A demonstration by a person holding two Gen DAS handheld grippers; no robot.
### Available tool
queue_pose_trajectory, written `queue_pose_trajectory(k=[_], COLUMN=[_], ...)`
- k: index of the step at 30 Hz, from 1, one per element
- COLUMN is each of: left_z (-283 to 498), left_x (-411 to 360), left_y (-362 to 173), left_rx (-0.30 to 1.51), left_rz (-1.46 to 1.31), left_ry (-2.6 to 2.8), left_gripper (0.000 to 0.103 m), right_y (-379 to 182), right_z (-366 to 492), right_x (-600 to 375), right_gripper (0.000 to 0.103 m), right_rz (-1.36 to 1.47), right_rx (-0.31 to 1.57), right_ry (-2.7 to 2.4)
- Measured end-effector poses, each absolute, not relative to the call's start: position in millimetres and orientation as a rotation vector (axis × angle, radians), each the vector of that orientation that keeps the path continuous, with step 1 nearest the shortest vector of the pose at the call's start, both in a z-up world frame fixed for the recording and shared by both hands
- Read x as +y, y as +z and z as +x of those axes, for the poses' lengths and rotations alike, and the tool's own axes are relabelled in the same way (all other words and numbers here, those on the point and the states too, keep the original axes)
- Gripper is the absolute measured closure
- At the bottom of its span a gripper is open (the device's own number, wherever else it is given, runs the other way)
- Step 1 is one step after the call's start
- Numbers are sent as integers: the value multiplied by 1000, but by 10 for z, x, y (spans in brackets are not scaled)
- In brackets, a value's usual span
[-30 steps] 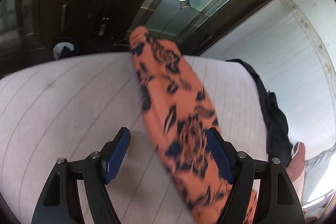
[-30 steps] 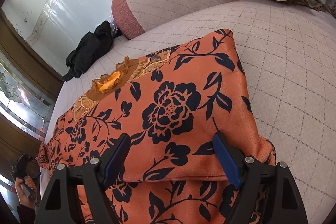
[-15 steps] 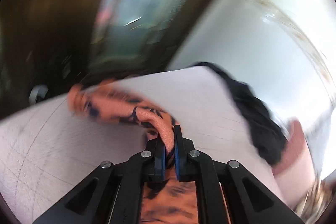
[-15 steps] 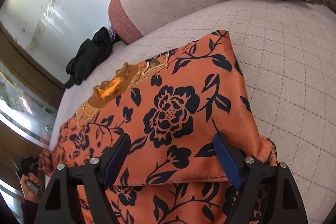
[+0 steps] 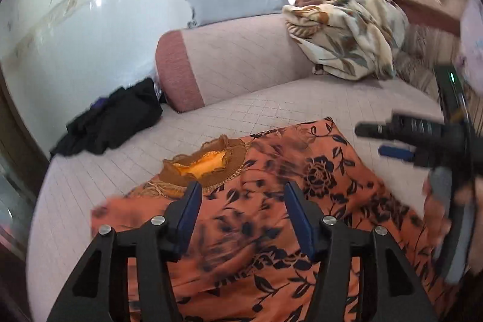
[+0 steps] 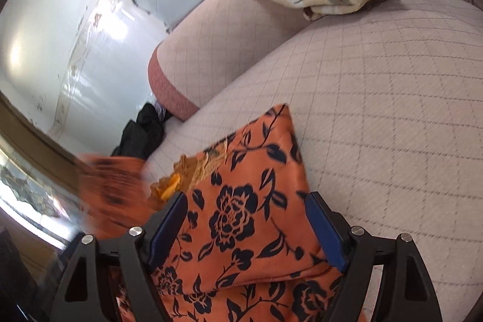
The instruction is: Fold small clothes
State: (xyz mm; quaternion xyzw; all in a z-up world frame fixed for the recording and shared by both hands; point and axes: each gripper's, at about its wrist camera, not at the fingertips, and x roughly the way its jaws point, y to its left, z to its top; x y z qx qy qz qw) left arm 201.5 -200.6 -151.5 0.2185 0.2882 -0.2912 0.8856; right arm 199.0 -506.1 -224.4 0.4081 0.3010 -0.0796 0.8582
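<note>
An orange garment [image 5: 317, 186] with black flowers and a gold embroidered neckline [image 5: 205, 165] lies partly folded on the quilted bed [image 5: 271, 110]. My left gripper [image 5: 241, 201] hovers over its near part. The jaws are opening, and no cloth is caught between the blue pads [image 5: 188, 216]. In the right wrist view my right gripper [image 6: 246, 219] stands open, straddling the garment's folded edge [image 6: 241, 201] without pinching it. A blurred flap of the same orange cloth [image 6: 111, 180] shows at the left. In the left wrist view the right gripper [image 5: 383, 141] is at the garment's right side.
A pile of black clothing [image 5: 111, 119] lies at the bed's far left by the wall. A pink bolster [image 5: 211, 65] runs along the back, with a crumpled floral blanket [image 5: 347, 32] on it. Bare quilted bed lies to the right of the garment [image 6: 392, 110].
The left gripper shut on the garment's long end, swung it across towards the folded part and let go, with its jaws now apart. The right gripper rolled a little and stayed over the fold.
</note>
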Motion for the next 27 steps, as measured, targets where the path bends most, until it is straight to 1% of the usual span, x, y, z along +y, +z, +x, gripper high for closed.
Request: queue_pose_trajectory(k=[1,2,4,7,8,11,12,13,16,24,26,27], left_z=[1965,1964,2196,2430,2518,2814,2898,2911,3019,3167,3190,3199], left_x=[-1957,-1830,-1403,-719,-536,-49,68,149,186,-79,-88,-102], left_y=[-1455,-1380,-1221,-1127,-1182,-1492,-1605,-1716,-1871,-2121,-2194,-2212], left_rx=[584,574,580,594,606,721,755,784,825,914,942,952], left_rz=[446,410,298,115,76,-20,-52,-68,-53,84,94,95], left_ry=[-592,-563,-475,-285,-224,-63,-29,8,69,100,96,91], left_gripper=[41,34,27,23,22,23,23,23,23,23,23,23], right_y=[-2225,-2204,-2164,-2116,-2107,-2095,-2110,-2134,-2270,-2678,-2706,-2694], right_z=[1963,1944,1932,1963,1988,2113,2151,2208,2372,2889,2979,2999], right_x=[-5102,-5137,-5159,-5110,-5071,-4965,-4931,-4915,-4872,-5019,-5002,-4980], right_gripper=[20,20,20,20,20,20,22,28,41,43,48,57], right_rz=[865,870,864,840,832,825,835,858,922,1007,996,976], right_rx=[623,614,603,602,606,620,623,631,690,764,766,770], right_ry=[-172,-175,-177,-160,-141,-46,-13,27,96,19,27,25])
